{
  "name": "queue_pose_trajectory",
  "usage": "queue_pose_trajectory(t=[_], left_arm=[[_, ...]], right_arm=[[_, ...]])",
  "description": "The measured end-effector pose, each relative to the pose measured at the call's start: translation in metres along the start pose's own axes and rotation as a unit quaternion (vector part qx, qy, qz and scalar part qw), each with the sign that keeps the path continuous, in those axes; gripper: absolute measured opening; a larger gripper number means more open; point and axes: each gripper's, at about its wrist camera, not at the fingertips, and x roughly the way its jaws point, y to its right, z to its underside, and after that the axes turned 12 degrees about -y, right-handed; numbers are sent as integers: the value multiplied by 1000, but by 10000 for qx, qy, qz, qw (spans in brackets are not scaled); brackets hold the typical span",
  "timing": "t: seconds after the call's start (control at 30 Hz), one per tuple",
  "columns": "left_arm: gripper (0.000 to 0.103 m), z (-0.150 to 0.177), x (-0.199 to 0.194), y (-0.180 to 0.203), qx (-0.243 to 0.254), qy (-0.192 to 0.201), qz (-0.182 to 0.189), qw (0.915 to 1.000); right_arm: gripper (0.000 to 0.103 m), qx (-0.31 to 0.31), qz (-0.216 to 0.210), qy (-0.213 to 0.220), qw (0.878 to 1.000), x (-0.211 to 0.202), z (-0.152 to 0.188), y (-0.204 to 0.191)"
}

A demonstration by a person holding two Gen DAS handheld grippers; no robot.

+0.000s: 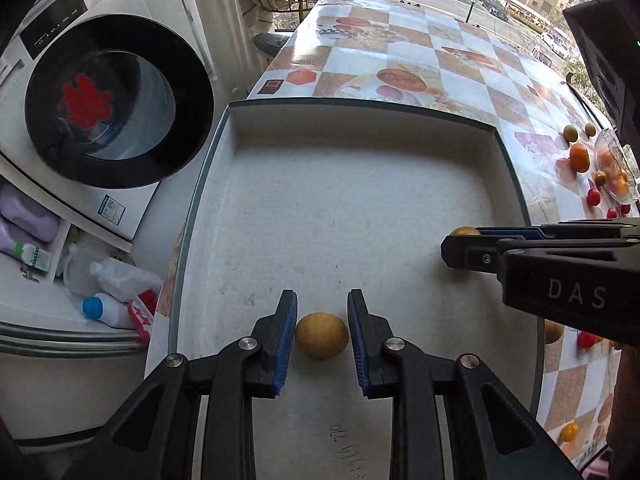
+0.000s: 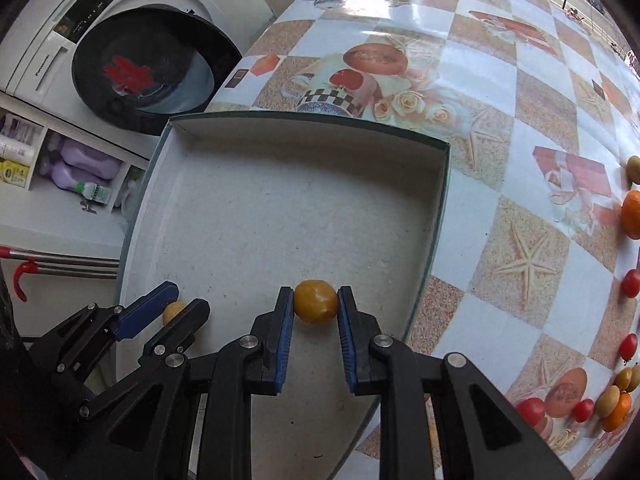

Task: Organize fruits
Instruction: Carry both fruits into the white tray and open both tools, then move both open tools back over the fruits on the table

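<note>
Left tool [image 1: 322, 334] is inside the shallow white tray [image 1: 360, 128], fingers apart on either side of a yellow-brown fruit [image 1: 322, 341]. The fruit rests on the tray floor near the front edge; small gaps show on both sides, no clamp.

Right tool [image 2: 315, 307] is also in the tray, near its right wall, blue pads [image 2: 285, 340] pressed on both sides of a darker orange-yellow fruit [image 2: 315, 301], gripped. From the left wrist view this tool [image 1: 460, 246] comes in from the right, with the fruit [image 1: 464, 231] peeking above the fingers. From the right wrist view the left tool [image 2: 176, 308] sits to the left, spread around its fruit [image 2: 173, 312].

The tray sits at the left end of the tabletop [image 2: 500, 120], which has a checkered printed cover. More fruit lies loose on the tabletop to the right, well apart from the tray: an orange [image 1: 579, 157], small red tomatoes [image 2: 631, 283], and brownish round ones [image 1: 570, 133]. A washing machine [image 1: 116, 100] stands beside the tabletop, with bottles [image 1: 108, 308] below it.
</note>
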Motion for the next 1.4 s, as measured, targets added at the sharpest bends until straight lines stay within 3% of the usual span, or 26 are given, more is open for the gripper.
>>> queue_pose_trajectory(t=[0.1, 0.17, 0.2, 0.23, 0.3, 0.33, 0.57, 0.77, 0.97, 1.03, 1.2, 1.4], left_arm=[[29, 3, 3, 0, 41, -51, -67, 10000], [49, 4, 4, -1, 47, -89, -66, 9999], [73, 6, 3, -1, 28, -38, -108, 9999], [79, 8, 0, -1, 16, 73, -167, 9998], [79, 10, -3, 0, 87, 135, -176, 9997], [79, 11, -2, 0, 108, 102, -192, 9997], [79, 15, -3, -3, 48, -33, -187, 9998], [80, 15, -12, 5, 138, -10, -241, 9996], [80, 11, -22, 25, 356, 58, -228, 9991], [80, 11, -25, 35, 461, 81, -209, 9987], [80, 6, -34, 67, 788, 134, -173, 9967], [79, 0, -48, 111, 1228, 251, -40, 9921]], right_arm=[[25, -7, 63, -5, 10000, 4, 0, -2], [25, -33, 116, -21, 9999, 4, 0, -3], [26, -47, 124, -39, 9999, 5, -1, -4], [28, -52, 103, -56, 9999, 5, -1, -3], [34, -21, -35, -84, 10000, 5, -2, -1], [45, 11, -85, -87, 9999, 4, -3, -1], [81, 202, -436, 314, 9984, -20, -2, 2], [83, 511, -572, 660, 9949, -51, 2, 9], [88, 938, -447, 809, 9913, -71, 23, 36], [97, 1127, -425, 843, 9891, -78, 36, 51], [97, 1644, -447, 994, 9803, -88, 74, 90], [97, 2247, -131, 1023, 9689, -97, 123, 140]])
